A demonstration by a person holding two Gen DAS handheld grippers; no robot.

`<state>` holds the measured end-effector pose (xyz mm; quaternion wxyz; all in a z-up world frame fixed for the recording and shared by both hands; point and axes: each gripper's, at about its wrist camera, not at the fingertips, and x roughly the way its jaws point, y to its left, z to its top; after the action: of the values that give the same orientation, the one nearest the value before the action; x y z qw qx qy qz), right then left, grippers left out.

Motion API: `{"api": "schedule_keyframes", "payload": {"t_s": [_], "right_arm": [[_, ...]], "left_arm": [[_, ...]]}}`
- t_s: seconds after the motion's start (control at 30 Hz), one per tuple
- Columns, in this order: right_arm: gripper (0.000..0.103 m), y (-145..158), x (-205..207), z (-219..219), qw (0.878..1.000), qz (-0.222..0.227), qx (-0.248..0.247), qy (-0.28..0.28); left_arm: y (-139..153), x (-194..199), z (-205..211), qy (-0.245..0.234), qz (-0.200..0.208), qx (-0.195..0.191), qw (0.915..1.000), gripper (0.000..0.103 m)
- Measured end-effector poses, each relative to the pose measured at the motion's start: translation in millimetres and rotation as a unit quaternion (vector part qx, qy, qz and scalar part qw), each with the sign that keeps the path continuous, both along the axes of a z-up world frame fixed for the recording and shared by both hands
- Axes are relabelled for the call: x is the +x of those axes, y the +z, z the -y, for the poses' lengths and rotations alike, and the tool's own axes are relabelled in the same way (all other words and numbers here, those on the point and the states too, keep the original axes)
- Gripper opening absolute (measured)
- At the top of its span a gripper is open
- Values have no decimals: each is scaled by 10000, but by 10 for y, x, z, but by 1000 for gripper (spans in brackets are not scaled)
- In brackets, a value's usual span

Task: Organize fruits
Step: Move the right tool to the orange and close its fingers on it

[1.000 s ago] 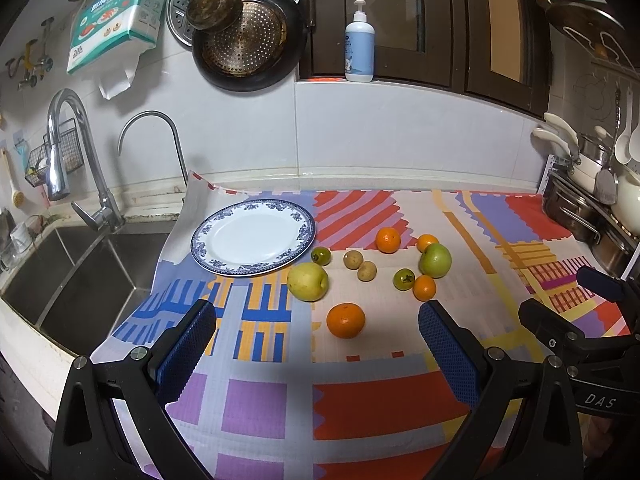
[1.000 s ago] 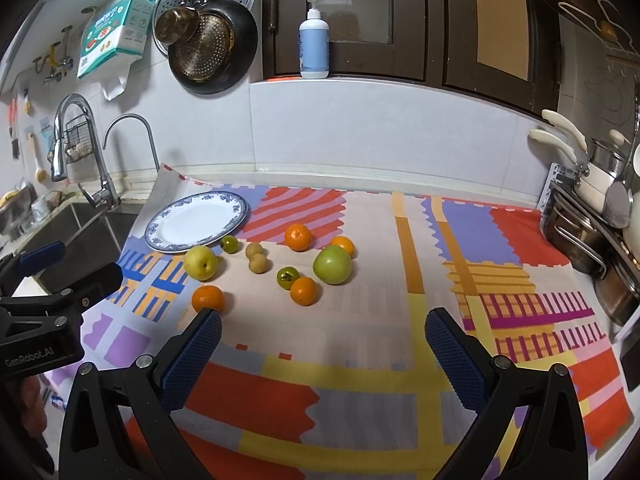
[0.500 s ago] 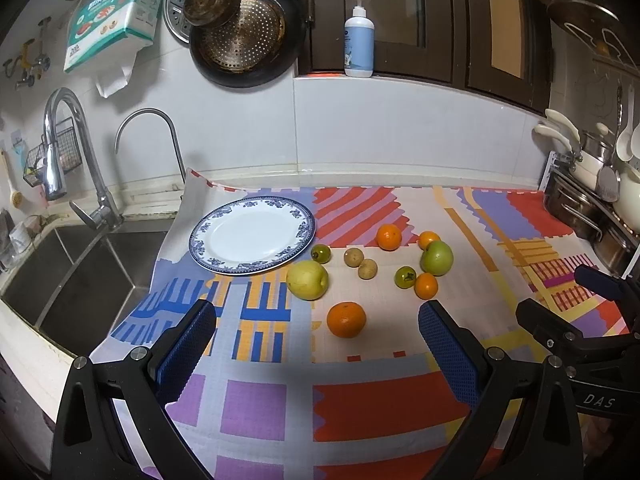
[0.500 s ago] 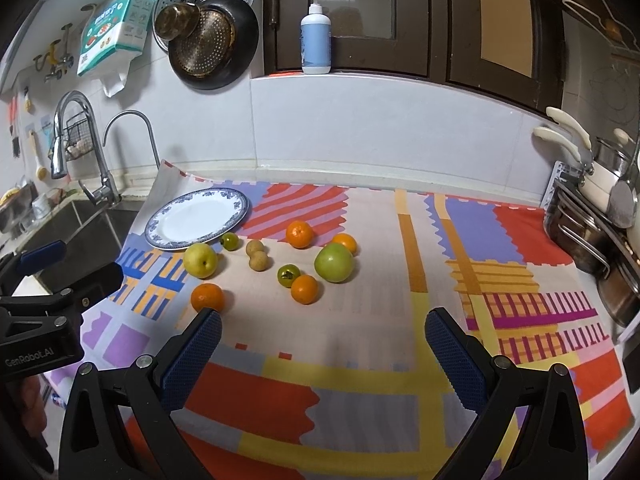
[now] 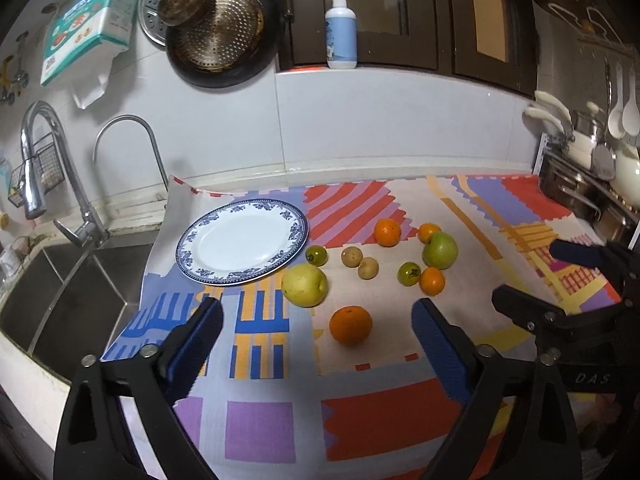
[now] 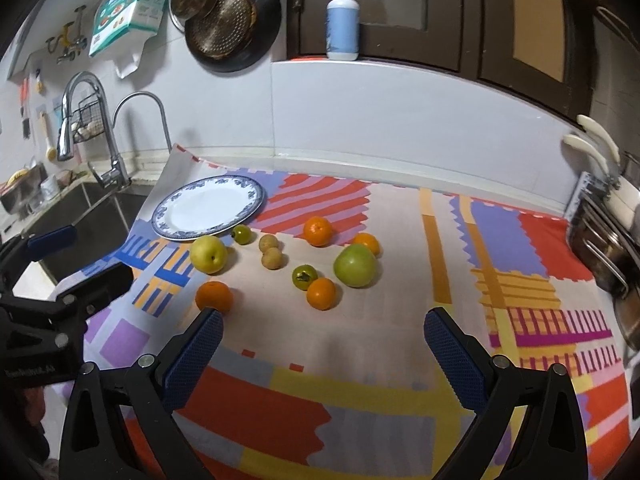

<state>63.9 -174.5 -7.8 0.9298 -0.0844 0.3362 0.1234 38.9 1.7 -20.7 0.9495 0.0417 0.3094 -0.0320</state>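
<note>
Both the left tool [image 5: 316,334] and right tool [image 6: 324,338] hang released; fruits lie beside the plate [image 5: 240,240].

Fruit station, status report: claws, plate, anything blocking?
Left claw open, empty. Right claw open, empty. Plate bare; all fruit on the mat, nearest orange ahead of left claw. Nothing in the way.

Left gripper [image 5: 316,320]: jaws spread wide, nothing between them, blue textured pads [image 5: 196,344] facing inward; black fingers angled forward and down over the table. Also visible from the right wrist view at the left edge, held level beside the other.

Right gripper [image 6: 324,332]: jaws equally wide apart, empty, blue pads [image 6: 452,356] facing each other. Seen from the left wrist view at far right, alongside, not touching.
</note>
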Motion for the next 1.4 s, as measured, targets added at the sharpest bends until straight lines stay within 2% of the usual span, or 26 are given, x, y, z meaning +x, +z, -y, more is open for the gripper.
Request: {"api": "schedule_keyframes", "payload": {"t_s": [0.13, 0.3, 0.73, 0.97, 1.2, 1.4], "right_arm": [[92, -90, 131, -82, 9997, -40, -213, 146], [83, -252, 356, -116, 9987, -315, -255, 296], [64, -719, 872, -96, 9930, -1116, -132, 361], [55, -824, 993, -102, 9908, -1291, -24, 414], [46, -856, 1084, -103, 9905, -1312, 29, 407], [41, -882, 1133, -102, 9901, -1347, 46, 404]], "left_arm": [[-108, 127, 2, -120, -166, -7, 9998, 85], [-302, 318, 31, -317, -545, -105, 9980, 73], [-705, 705, 131, -532, -1401, -258, 9884, 59], [-801, 832, 128, -563, -1592, -323, 9851, 54], [-841, 919, 142, -640, -1675, -422, 9829, 43], [-843, 970, 165, -662, -1594, -398, 9842, 42]]}}
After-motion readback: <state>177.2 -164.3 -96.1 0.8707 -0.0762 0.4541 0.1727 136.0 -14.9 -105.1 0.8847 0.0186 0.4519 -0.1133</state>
